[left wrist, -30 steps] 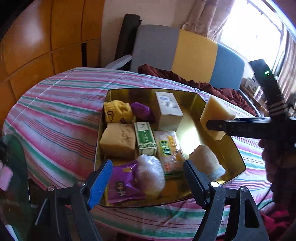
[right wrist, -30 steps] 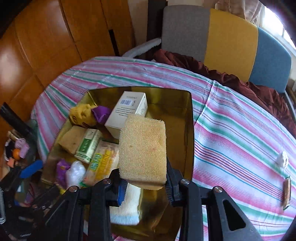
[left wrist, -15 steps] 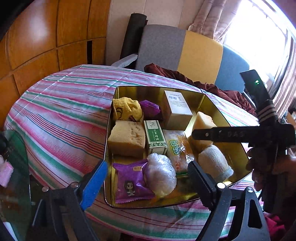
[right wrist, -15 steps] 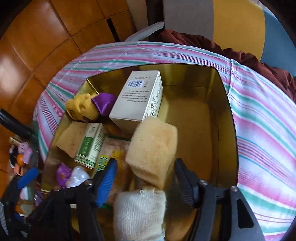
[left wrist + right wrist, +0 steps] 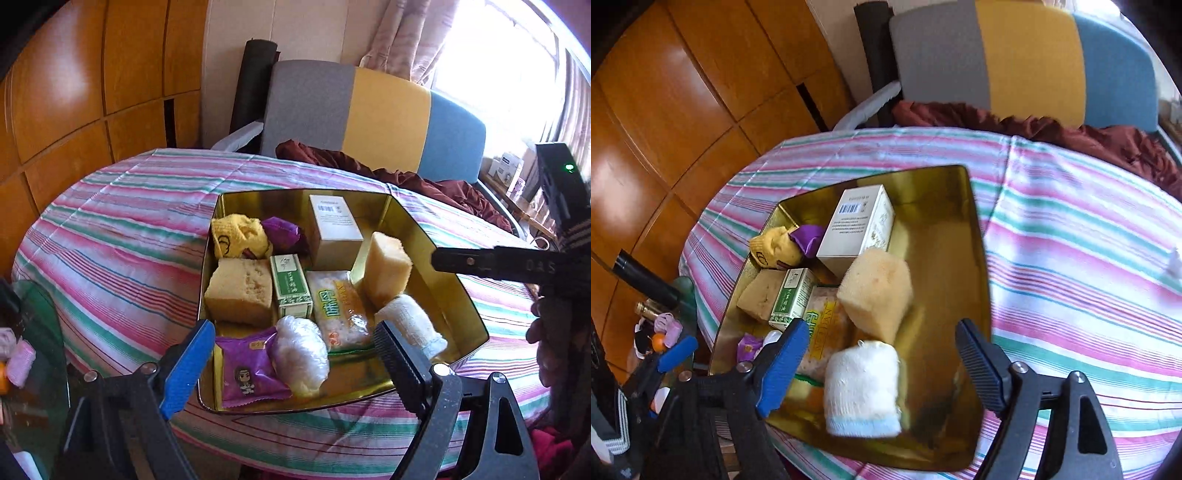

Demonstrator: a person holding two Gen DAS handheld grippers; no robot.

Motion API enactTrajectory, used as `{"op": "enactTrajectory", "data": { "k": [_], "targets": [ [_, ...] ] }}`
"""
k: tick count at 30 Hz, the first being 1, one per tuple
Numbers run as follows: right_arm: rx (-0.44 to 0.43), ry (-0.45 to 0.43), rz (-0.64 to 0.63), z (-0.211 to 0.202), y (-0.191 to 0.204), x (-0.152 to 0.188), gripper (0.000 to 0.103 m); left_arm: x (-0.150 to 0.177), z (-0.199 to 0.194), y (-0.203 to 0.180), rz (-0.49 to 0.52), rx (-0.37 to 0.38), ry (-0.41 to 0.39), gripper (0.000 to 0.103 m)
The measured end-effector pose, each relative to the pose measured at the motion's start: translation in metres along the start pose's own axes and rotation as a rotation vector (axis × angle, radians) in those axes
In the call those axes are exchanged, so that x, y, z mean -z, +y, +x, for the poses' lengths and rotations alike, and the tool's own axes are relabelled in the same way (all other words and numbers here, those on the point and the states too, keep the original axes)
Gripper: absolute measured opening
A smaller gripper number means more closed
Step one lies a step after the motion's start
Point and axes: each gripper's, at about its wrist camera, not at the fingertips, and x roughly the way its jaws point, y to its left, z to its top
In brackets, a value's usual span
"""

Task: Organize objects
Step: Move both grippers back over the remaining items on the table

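Note:
A gold tin tray (image 5: 456, 306) on the striped table holds several items. A yellow sponge (image 5: 875, 291) stands on end in it, leaning by the white box (image 5: 857, 229) and above a rolled white sock (image 5: 862, 391). My right gripper (image 5: 882, 363) hovers just short of the sponge. Its jaws are opening, and the pads touch nothing. One of its fingers (image 5: 480, 261) shows at the right of the left wrist view. My left gripper (image 5: 291, 350) is open over the tray's near edge, above a purple packet (image 5: 247, 373) and a plastic-wrapped white lump (image 5: 299, 354).
The tray also holds a yellow sock (image 5: 238, 236), a sponge block (image 5: 240, 291), a green box (image 5: 290, 286) and a snack packet (image 5: 338, 310). A grey, yellow and blue chair (image 5: 384, 122) with maroon cloth stands behind. A glass side table (image 5: 33, 369) sits left.
The right gripper carried the yellow sponge down into the tray, let it go and drew back with its jaws spreading. The left gripper's jaws widened a little.

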Motion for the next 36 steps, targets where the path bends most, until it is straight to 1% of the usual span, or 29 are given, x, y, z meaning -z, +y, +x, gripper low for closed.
{"op": "enactTrajectory", "data": {
  "k": [5, 11, 18, 22, 25, 32, 36],
  "targets": [
    [0.055, -0.029, 0.004, -0.021, -0.018, 0.008, 0.083, -0.003, -0.007, -0.013, 0.039, 0.005, -0.016, 0.09],
    [0.14, -0.034, 0.066, -0.04, -0.062, 0.019, 0.083, -0.007, -0.012, -0.034, 0.097, 0.02, -0.029, 0.09],
    [0.25, -0.045, 0.206, -0.064, -0.131, 0.03, 0.083, -0.012, -0.014, -0.067, 0.172, 0.064, -0.033, 0.09],
    [0.288, -0.054, 0.291, -0.077, -0.172, 0.036, 0.083, -0.014, -0.012, -0.088, 0.216, 0.094, -0.026, 0.091],
    [0.335, -0.052, 0.347, -0.086, -0.204, 0.04, 0.083, -0.015, -0.012, -0.105, 0.256, 0.122, -0.023, 0.09],
    [0.476, -0.058, 0.467, -0.108, -0.288, 0.042, 0.083, -0.015, -0.006, -0.151, 0.349, 0.203, -0.001, 0.091],
    [0.556, -0.03, 0.49, -0.106, -0.332, 0.039, 0.083, -0.013, -0.001, -0.172, 0.391, 0.232, 0.019, 0.091]
  ]
}}
